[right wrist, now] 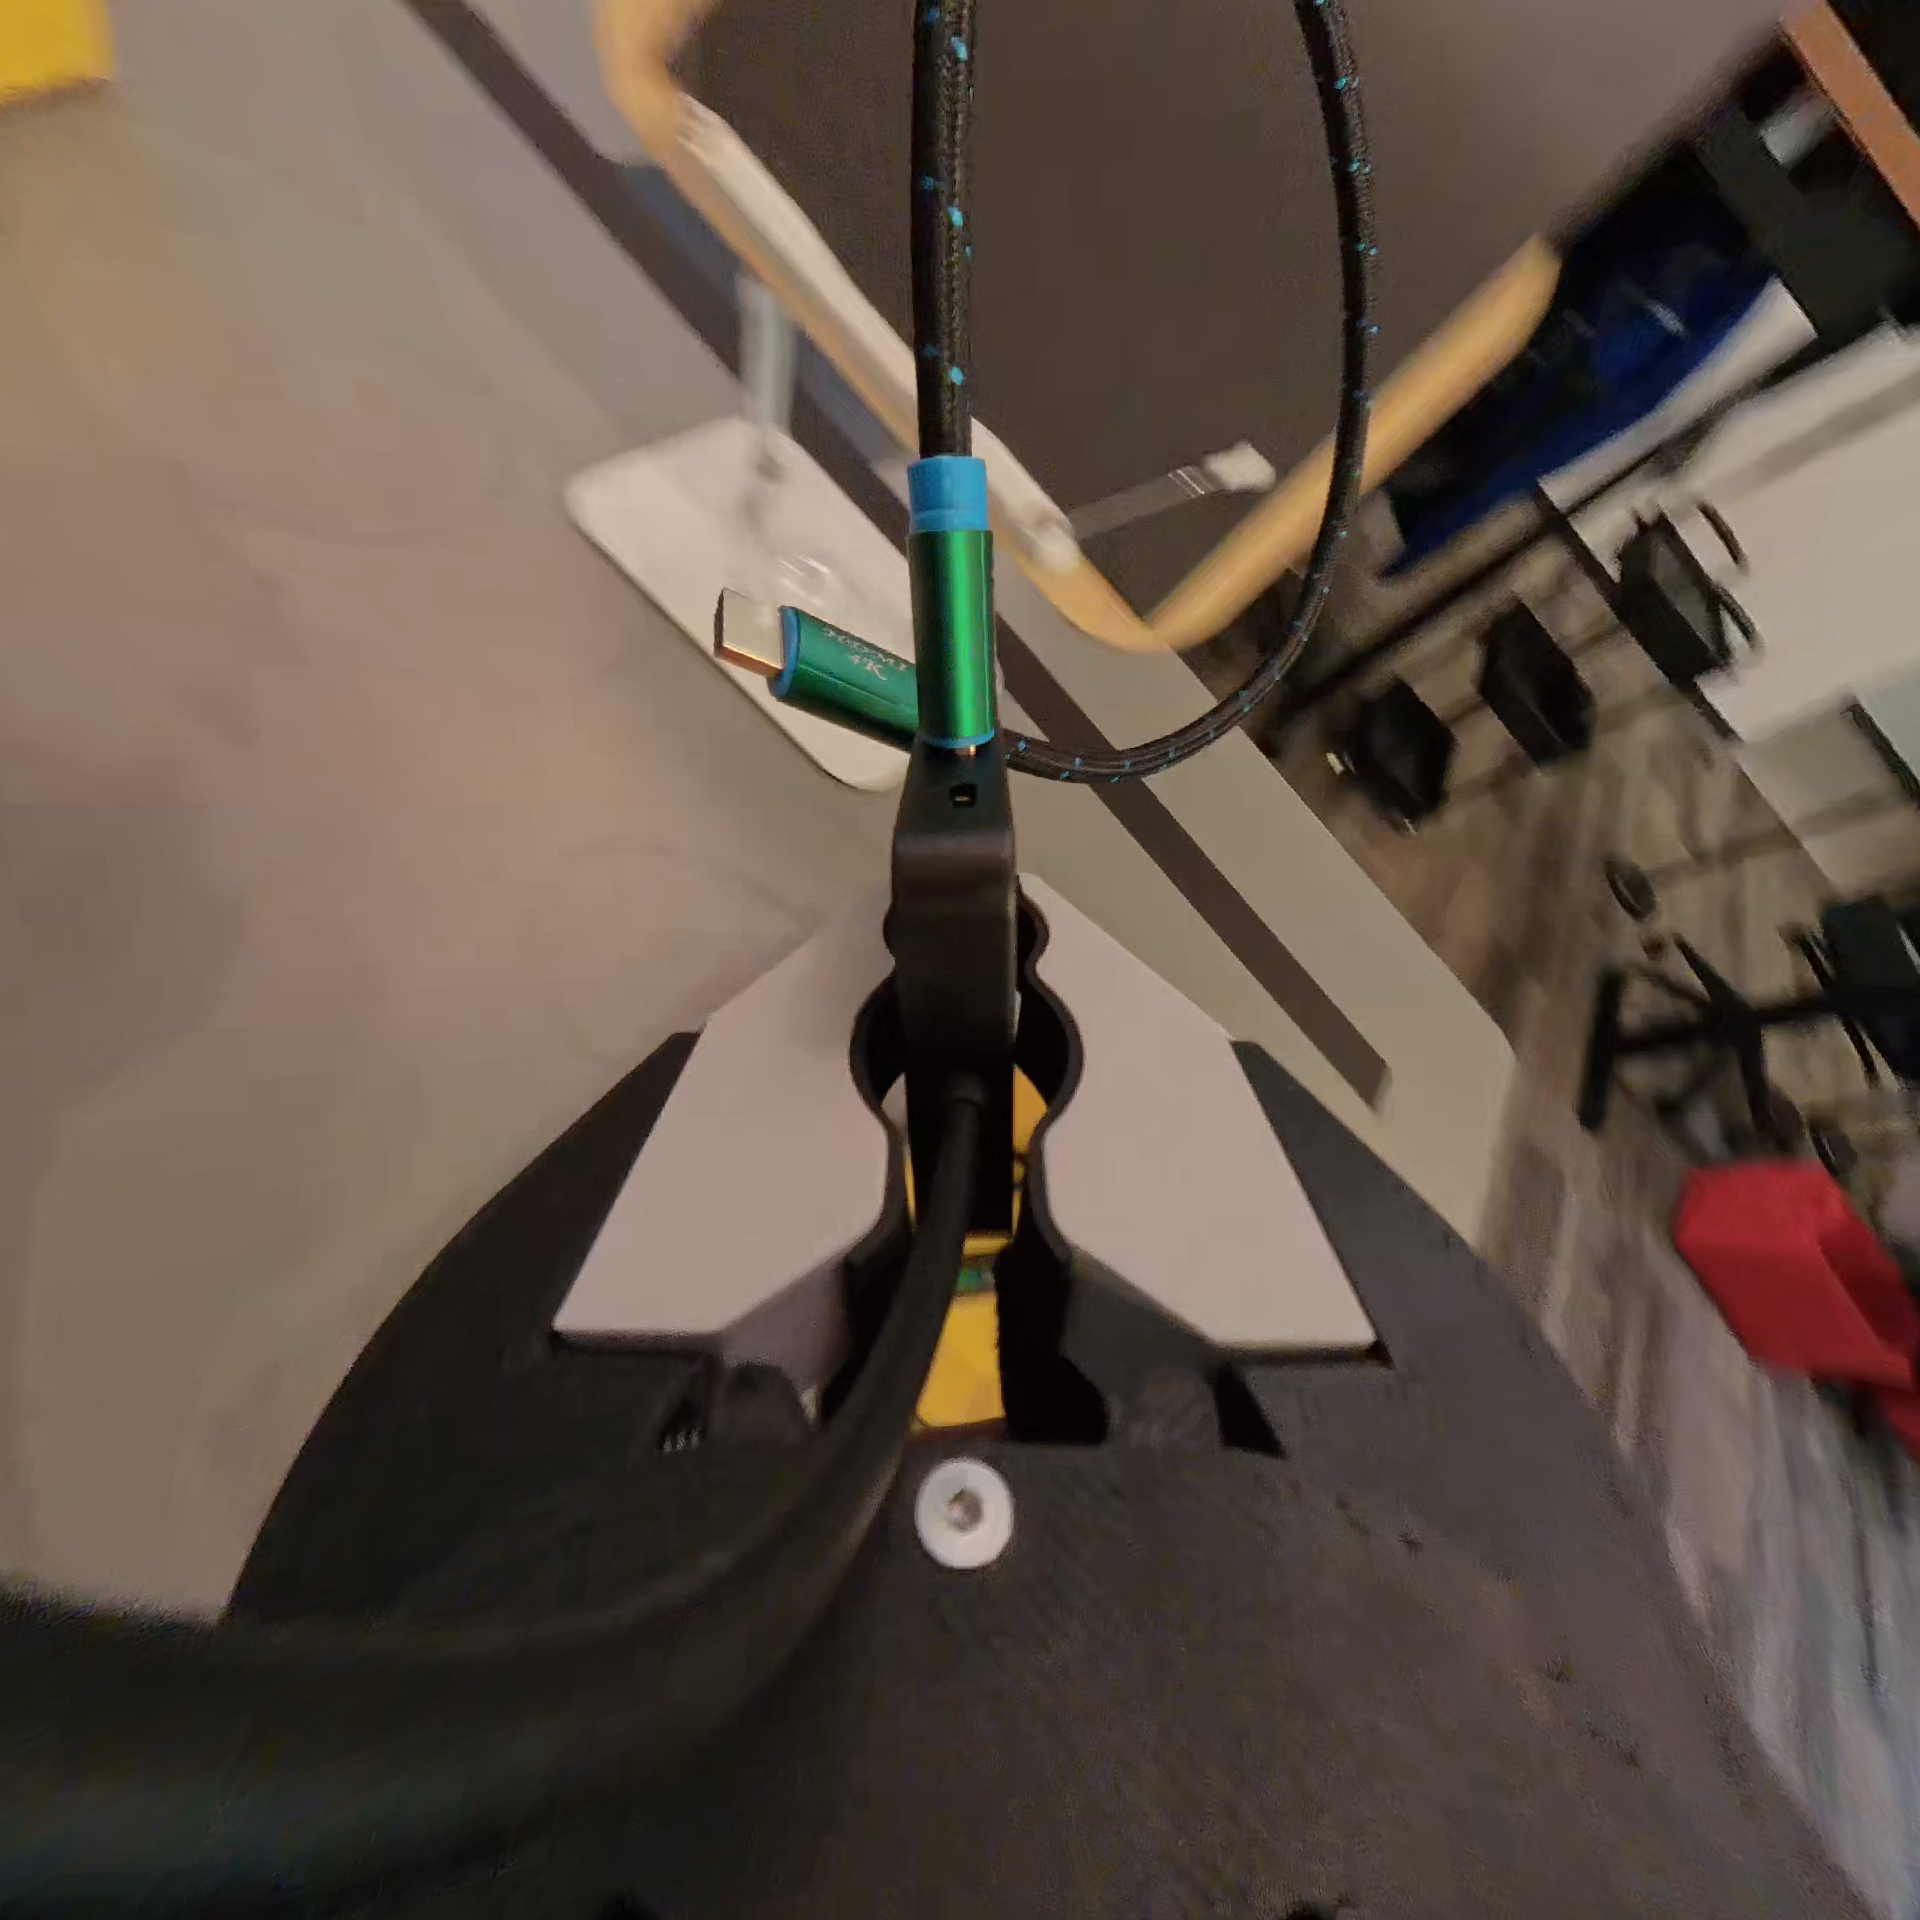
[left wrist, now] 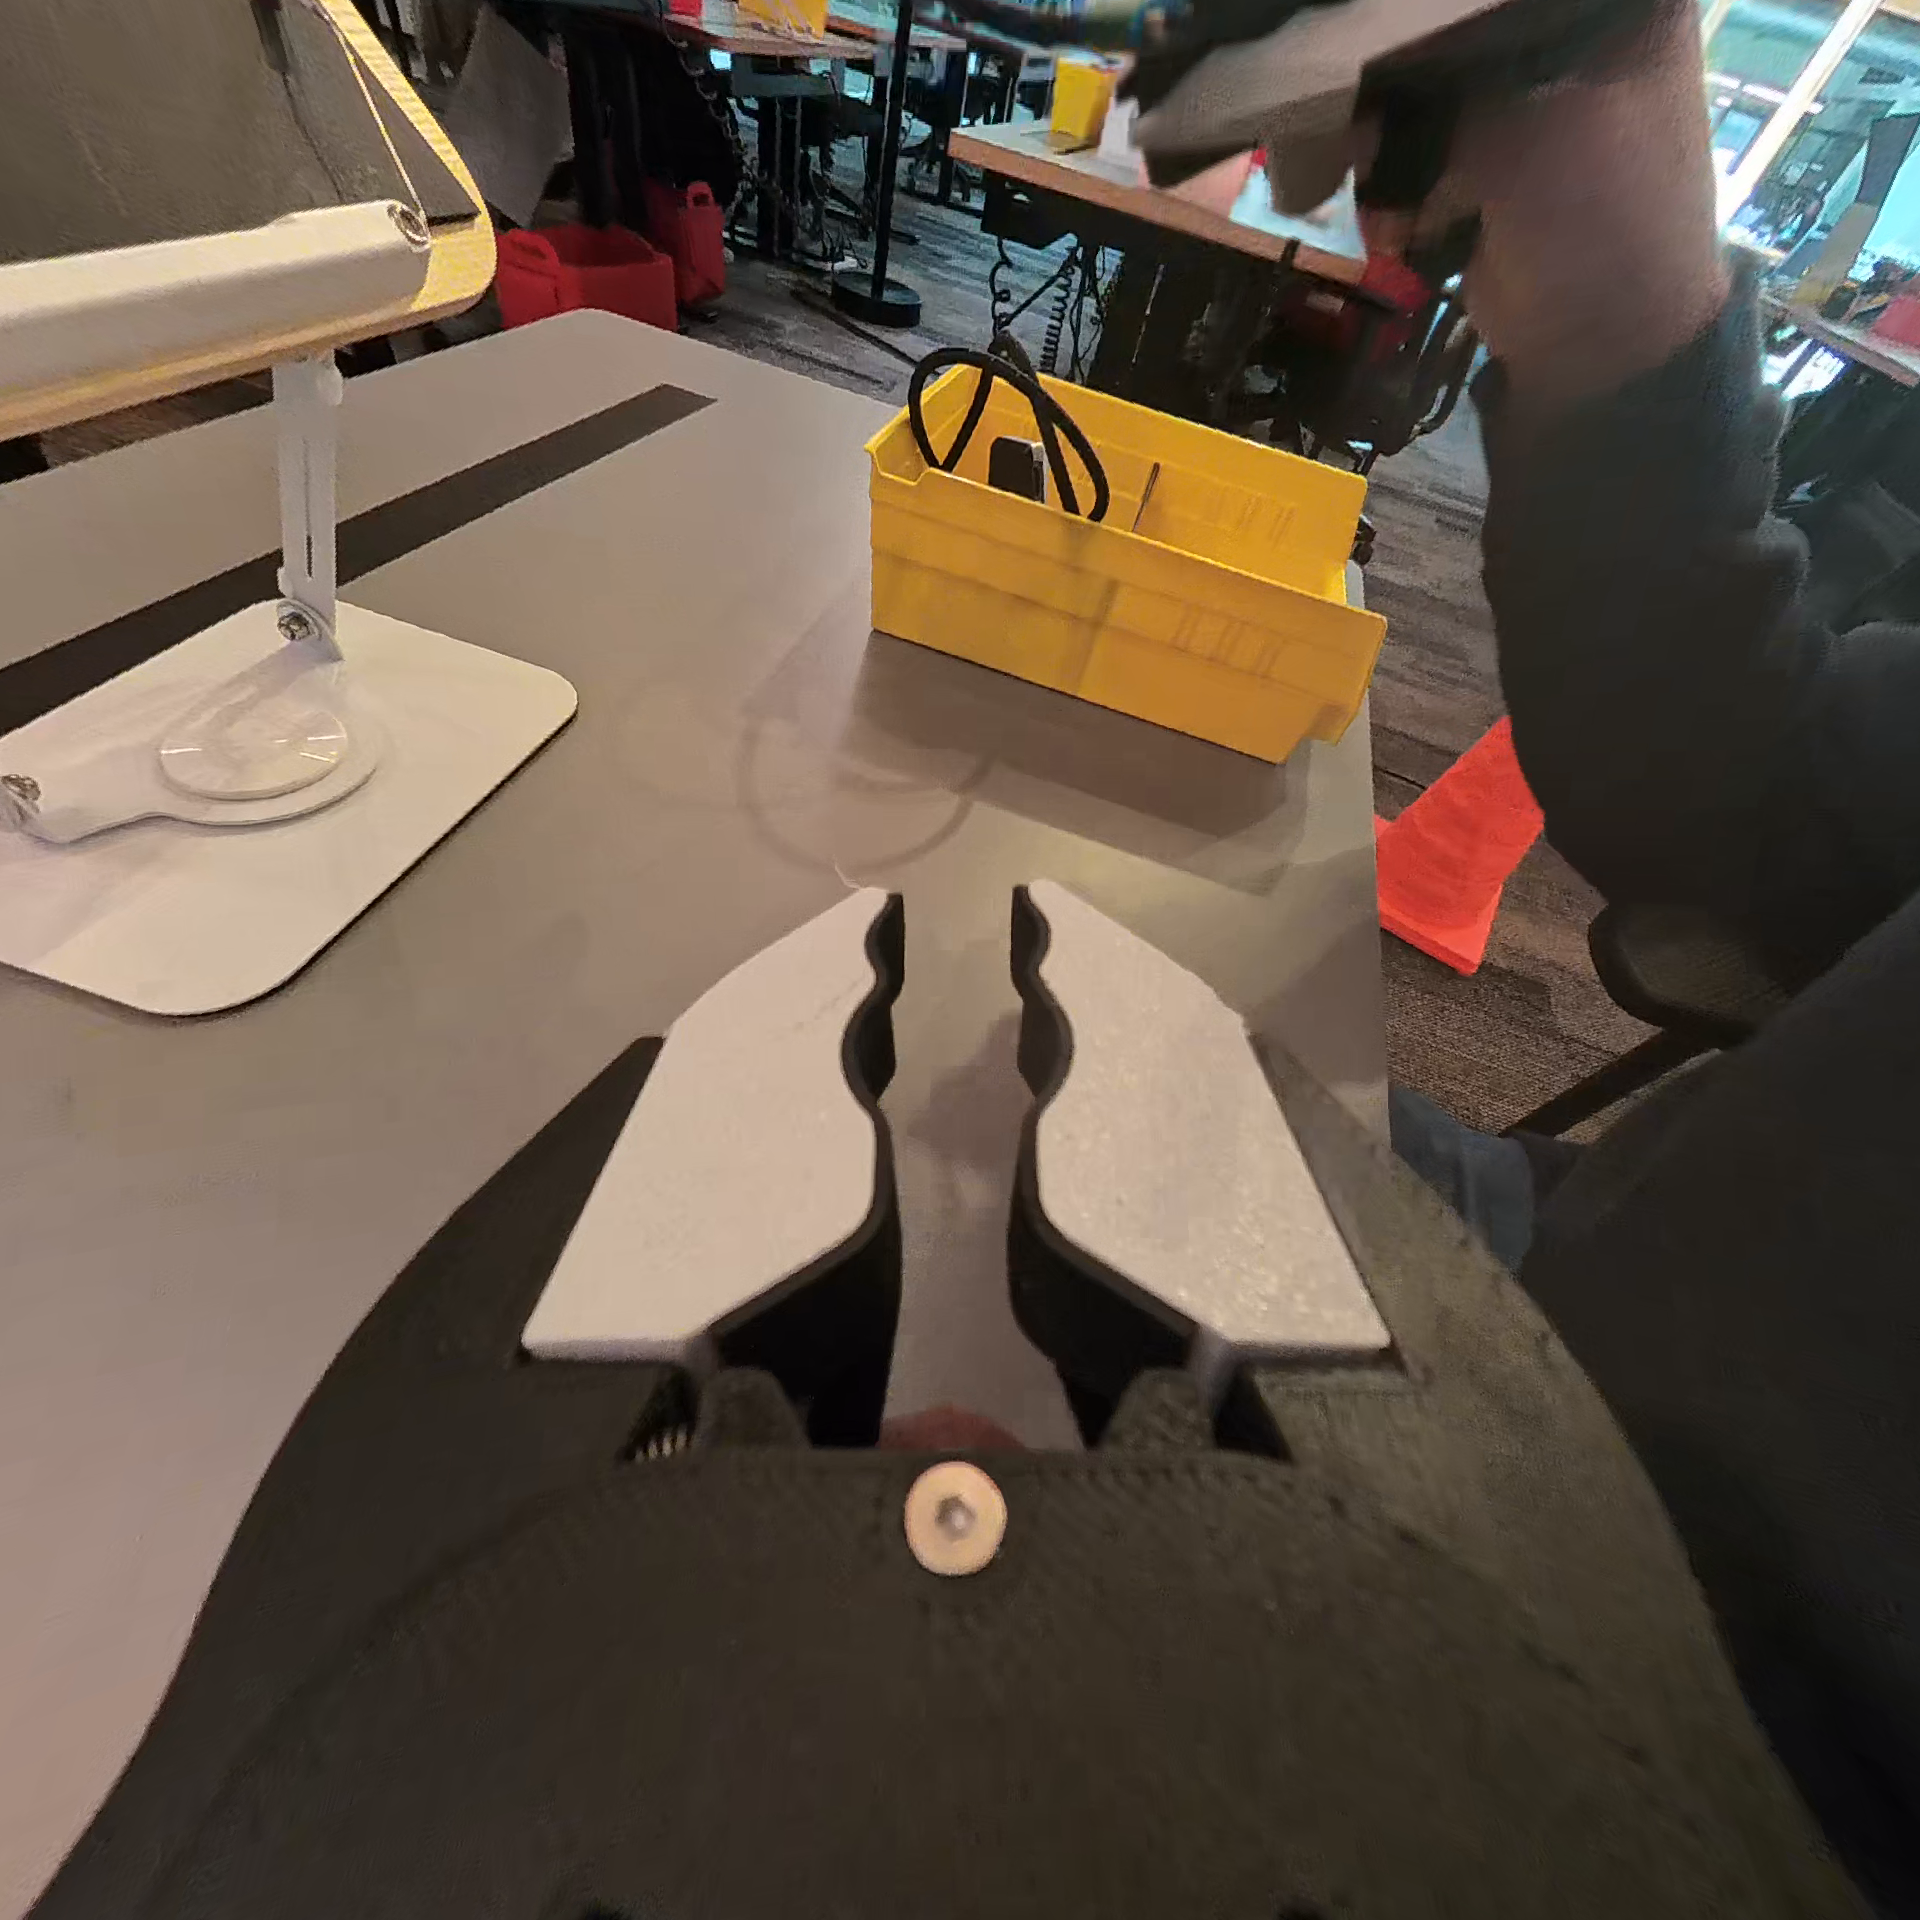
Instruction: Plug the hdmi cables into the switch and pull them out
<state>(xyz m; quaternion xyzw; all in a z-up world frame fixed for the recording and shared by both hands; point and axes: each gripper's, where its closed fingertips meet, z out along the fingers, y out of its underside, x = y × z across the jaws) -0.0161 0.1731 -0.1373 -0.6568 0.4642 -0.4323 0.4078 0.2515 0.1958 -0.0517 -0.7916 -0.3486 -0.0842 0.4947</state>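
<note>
Right gripper (right wrist: 961,935), fingers clamped on the black HDMI switch (right wrist: 954,935), held aloft above the counter (right wrist: 260,520) with one green HDMI plug (right wrist: 954,639) seated in its port and a second green plug (right wrist: 821,665) dangling free beside it. Best done by steadying the switch while pulling straight along the plug axis. Left wrist view only: left gripper (left wrist: 956,914) with fingers narrowly parted and empty, yellow bin (left wrist: 1122,582) holding another black cable (left wrist: 997,426).

We see a grey table (left wrist: 582,582) with a dark stripe (left wrist: 499,488) across it. A white stand base (left wrist: 343,831) and a yellow bin (left wrist: 1122,613) rest on it, well apart.
</note>
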